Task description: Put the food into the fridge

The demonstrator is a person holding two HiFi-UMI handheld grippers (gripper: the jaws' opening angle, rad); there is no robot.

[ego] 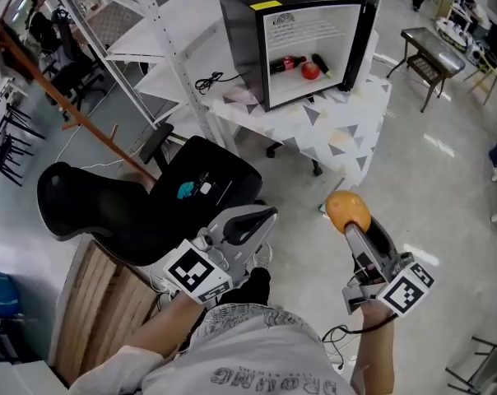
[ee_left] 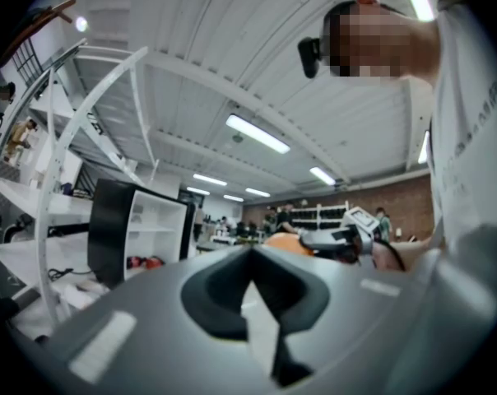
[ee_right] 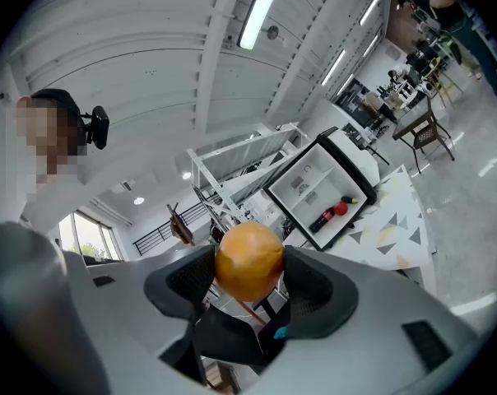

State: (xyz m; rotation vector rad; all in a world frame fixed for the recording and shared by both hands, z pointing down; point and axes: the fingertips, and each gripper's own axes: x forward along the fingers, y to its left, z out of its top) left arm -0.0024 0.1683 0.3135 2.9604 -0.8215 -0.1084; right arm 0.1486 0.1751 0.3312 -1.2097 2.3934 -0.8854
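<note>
Now, my right gripper (ego: 348, 220) clamped on the orange (ego: 347, 210), well short of the open fridge (ego: 242, 44), my left gripper (ego: 261, 217) with jaws pressed together, empty, bottle (ego: 288, 63) and red fruit (ego: 311, 70) inside the fridge

It was a big open lab hall: strip lights (ee_left: 257, 133) on a ribbed ceiling (ee_left: 191, 48), a brick wall (ee_left: 380, 197) far back, white shelving racks (ego: 133, 48) at eleven o'clock, a workbench (ego: 434, 54) at two o'clock.

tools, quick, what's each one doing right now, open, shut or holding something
left tool: closed, nothing between its jaws
right tool: closed on the orange fruit
</note>
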